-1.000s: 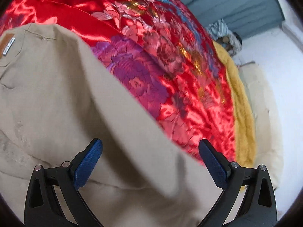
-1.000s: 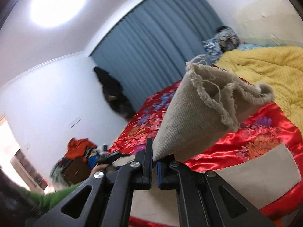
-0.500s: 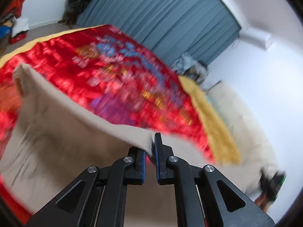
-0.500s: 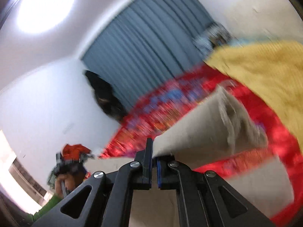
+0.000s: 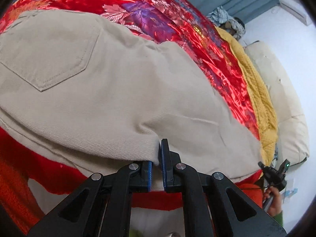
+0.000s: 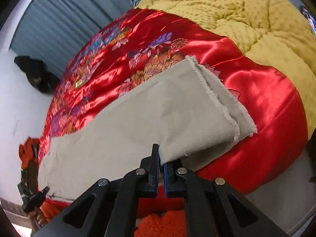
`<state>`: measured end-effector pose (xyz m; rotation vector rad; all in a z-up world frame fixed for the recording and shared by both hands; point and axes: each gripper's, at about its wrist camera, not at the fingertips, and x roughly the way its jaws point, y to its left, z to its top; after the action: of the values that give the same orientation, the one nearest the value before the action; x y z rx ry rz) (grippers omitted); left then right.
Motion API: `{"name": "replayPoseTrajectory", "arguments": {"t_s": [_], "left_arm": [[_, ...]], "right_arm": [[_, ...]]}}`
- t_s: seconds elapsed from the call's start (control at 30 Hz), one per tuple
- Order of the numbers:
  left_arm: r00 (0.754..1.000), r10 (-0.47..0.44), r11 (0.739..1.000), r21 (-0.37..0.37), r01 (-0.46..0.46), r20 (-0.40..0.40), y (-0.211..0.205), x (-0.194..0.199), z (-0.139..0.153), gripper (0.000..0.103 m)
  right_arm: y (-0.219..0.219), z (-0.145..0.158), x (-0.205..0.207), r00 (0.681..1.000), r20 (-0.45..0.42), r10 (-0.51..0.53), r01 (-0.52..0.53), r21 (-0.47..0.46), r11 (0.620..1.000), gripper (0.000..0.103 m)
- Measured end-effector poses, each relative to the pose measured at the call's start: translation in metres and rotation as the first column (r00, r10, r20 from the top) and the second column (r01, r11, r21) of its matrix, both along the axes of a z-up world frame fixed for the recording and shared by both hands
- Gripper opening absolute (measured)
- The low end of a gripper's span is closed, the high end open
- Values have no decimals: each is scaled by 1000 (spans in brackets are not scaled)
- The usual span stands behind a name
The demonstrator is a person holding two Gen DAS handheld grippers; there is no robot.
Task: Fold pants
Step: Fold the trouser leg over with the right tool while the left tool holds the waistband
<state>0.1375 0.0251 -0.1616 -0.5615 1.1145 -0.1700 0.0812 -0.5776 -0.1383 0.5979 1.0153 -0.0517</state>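
The pants (image 5: 110,90) lie lengthwise on the red quilt (image 5: 177,25), one leg stacked on the other; the left gripper (image 5: 157,165) pinches the seat edge, the right gripper (image 6: 161,167) pinches the near hem corner, keeping both ends aligned and flat for the next fold

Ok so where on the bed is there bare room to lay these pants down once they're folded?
Bare red satin quilt lies between the frayed cuffs of the beige pants and the yellow blanket, and more toward the blue curtain. The near edge is crowded: the left gripper and right gripper both clamp cloth there.
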Motion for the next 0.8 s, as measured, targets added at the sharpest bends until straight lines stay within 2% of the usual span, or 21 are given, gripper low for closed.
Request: {"name": "replayPoseTrajectory", "arguments": {"t_s": [0.13,0.27,0.33,0.4,0.5,0.57,0.7,0.8], "left_arm": [[999,-38,995,97,37,1,-11,-11,-4,5],[999,-37,996,82,36,4,-4,-17,-4,7],[998,-63,992,108,61,8,-9,-18,-4,7],[996,-91,982,162,92,-13,-15,-18,-10,7],[996,-84,984,152,89,-35,-15,-17,-18,7],[995,-93,982,161,98,-34,-15,-17,-17,7],[991,-127,965,228,130,-27,-23,-20,-15,7],[991,-133,962,234,137,-32,-22,-20,-15,7]], "right_arm": [[6,-3,13,1000,-1,7,-7,-57,998,4],[5,-5,16,1000,2,-21,21,-123,992,4],[7,-1,14,999,11,-33,35,-163,986,4],[5,-4,14,999,-8,-50,48,-168,985,4],[-1,-14,18,996,-55,-67,59,-138,989,4],[1,-13,19,996,-64,-58,47,-159,986,4],[7,-12,21,996,-74,-48,31,-215,976,4],[7,-12,21,995,-78,-58,39,-228,973,5]]}}
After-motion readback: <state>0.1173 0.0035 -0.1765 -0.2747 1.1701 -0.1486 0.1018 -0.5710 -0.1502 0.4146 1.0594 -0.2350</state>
